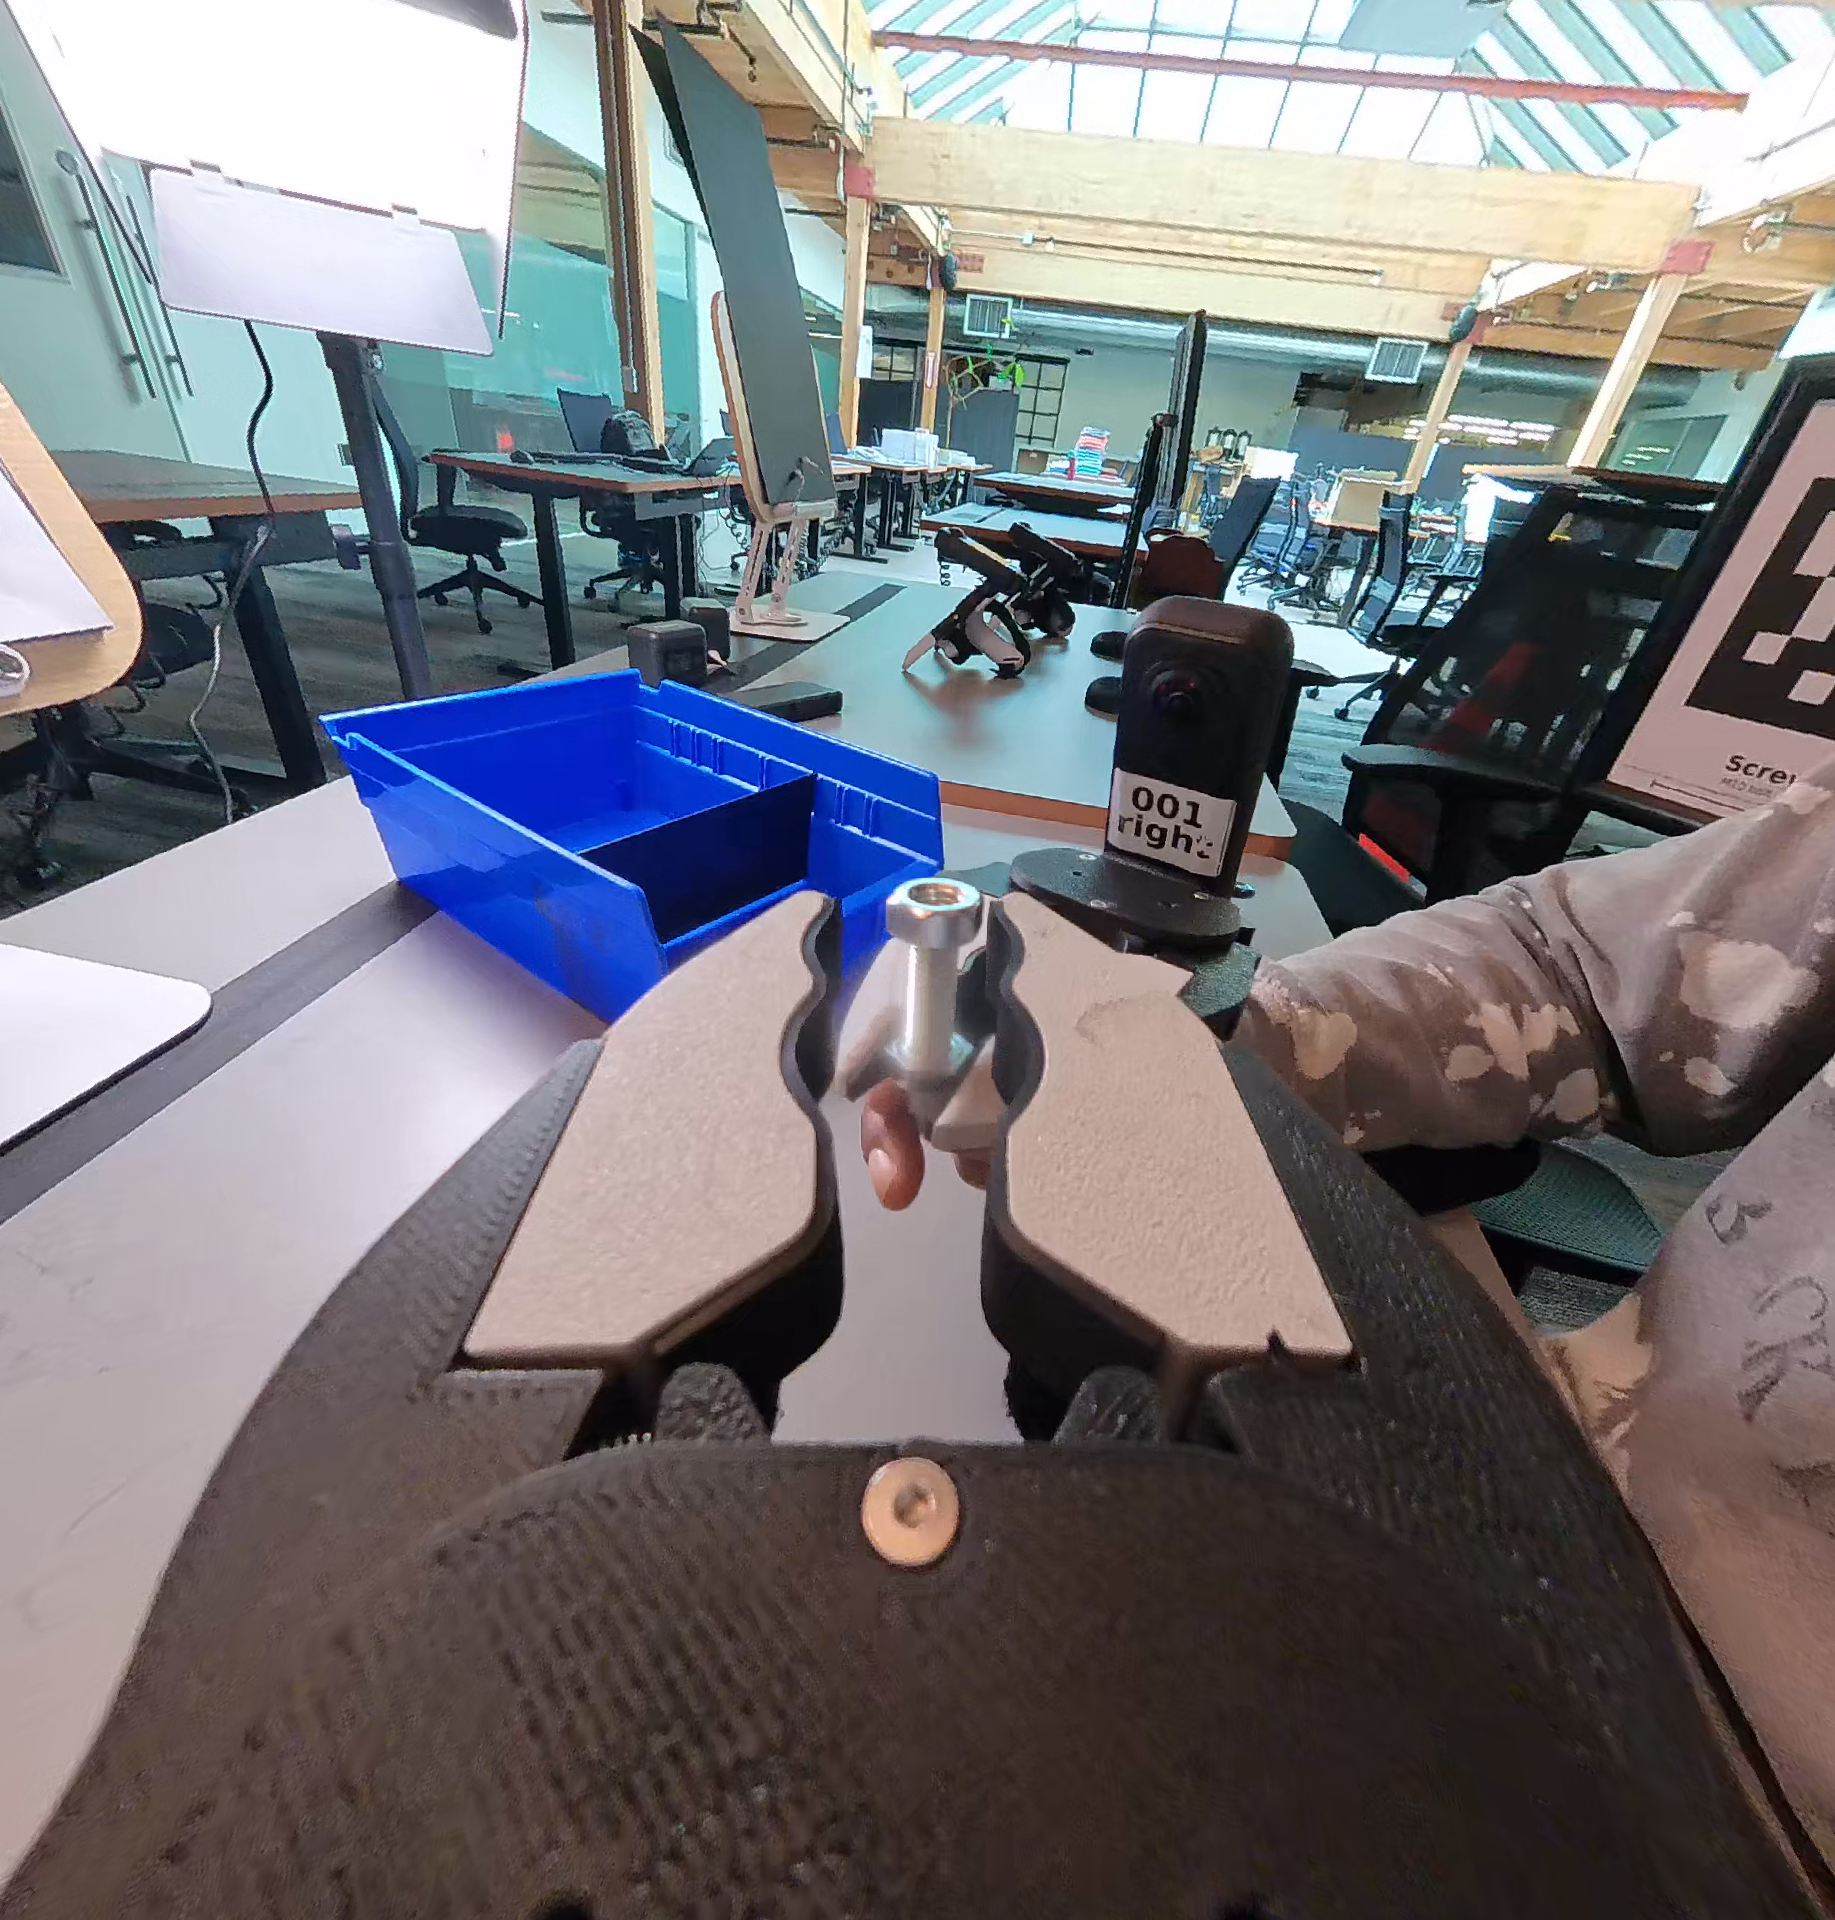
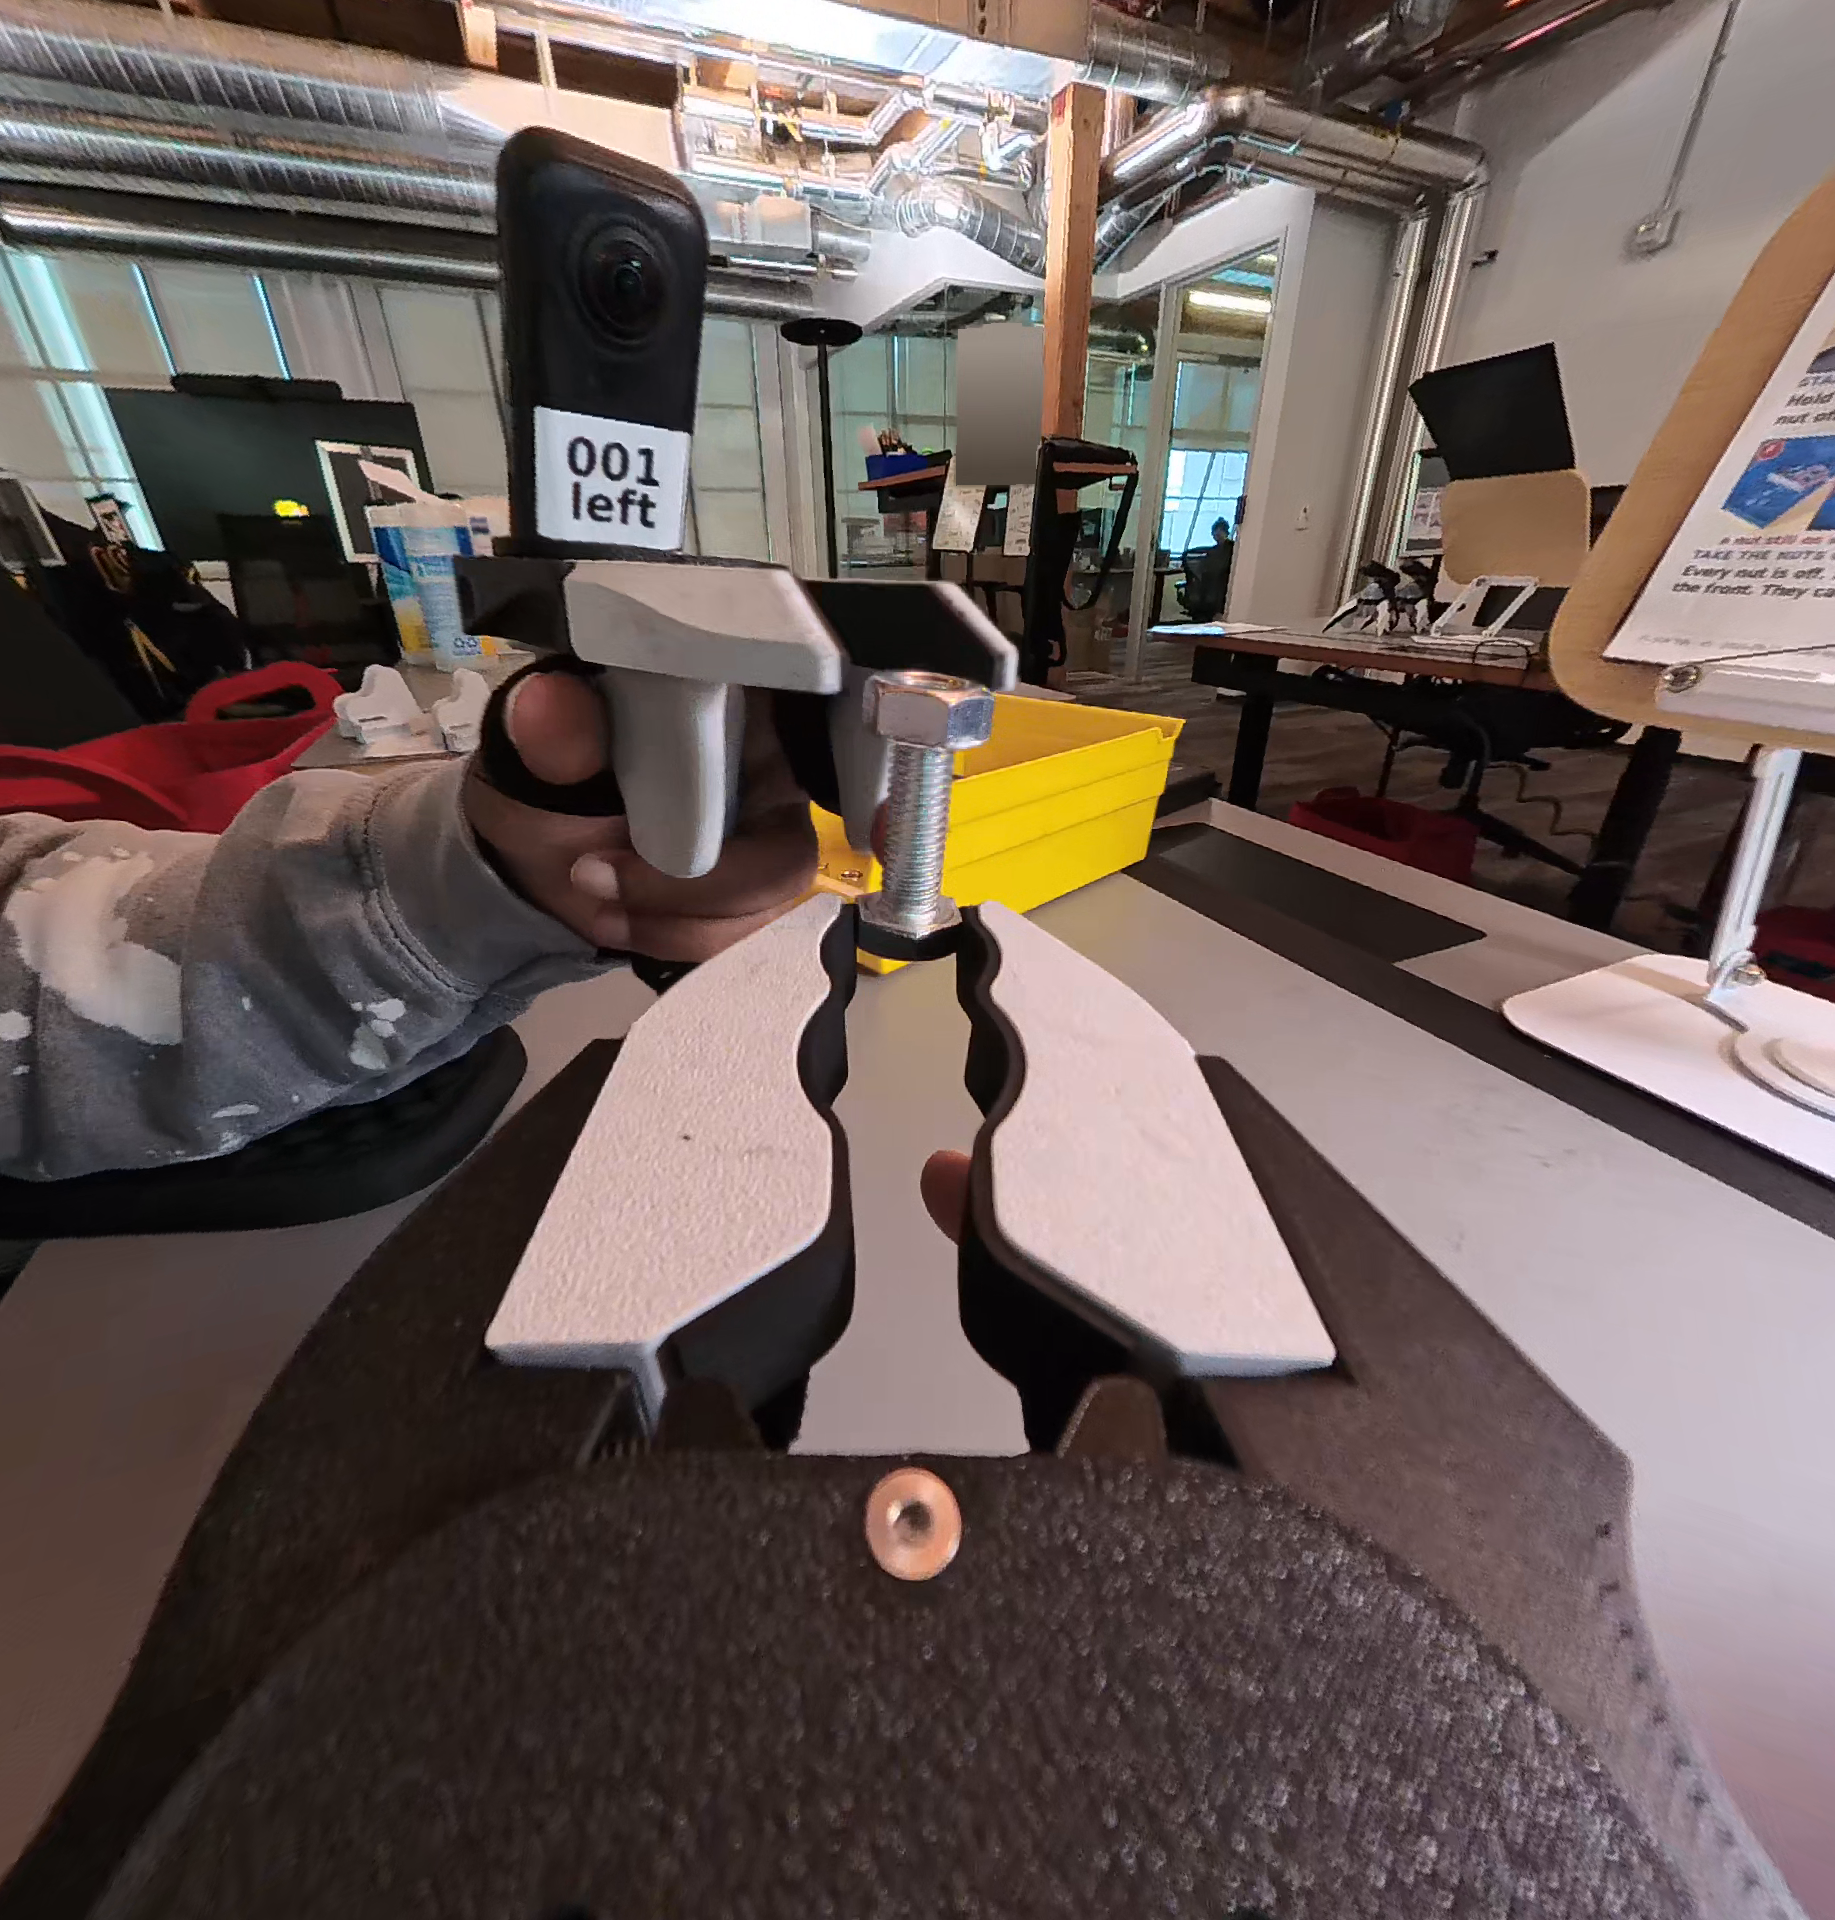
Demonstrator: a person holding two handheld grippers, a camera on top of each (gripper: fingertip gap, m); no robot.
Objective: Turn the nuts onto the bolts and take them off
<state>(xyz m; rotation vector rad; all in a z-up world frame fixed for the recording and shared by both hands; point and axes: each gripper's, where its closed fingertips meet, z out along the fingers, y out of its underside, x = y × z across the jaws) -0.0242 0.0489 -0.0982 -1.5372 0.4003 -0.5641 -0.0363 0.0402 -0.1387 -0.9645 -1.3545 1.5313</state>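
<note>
A silver bolt (image 2: pixel 913 831) stands upright above the table with a hex nut (image 2: pixel 928 715) at the top of its thread. My right gripper (image 2: pixel 908 920) is shut on the bolt's head at the bottom. My left gripper (image 1: pixel 913 920) has its tips on either side of the nut (image 1: pixel 934 909). The nut lies against the right pad, and a small gap shows on the left. In the left wrist view the bolt (image 1: pixel 928 997) is blurred, and the right gripper (image 1: pixel 918 1081) holds it from below. The left gripper (image 2: pixel 892 665) also shows in the right wrist view, held by a hand.
A blue bin (image 1: pixel 477 810) with a divider sits on the grey table behind the bolt in the left wrist view. A yellow bin (image 2: pixel 1058 800) sits behind it in the right wrist view. A white stand (image 2: pixel 1640 1018) with an instruction sheet is at the right. Sleeved arms reach in from the sides. There is about 4 cm between the tips of the two grippers.
</note>
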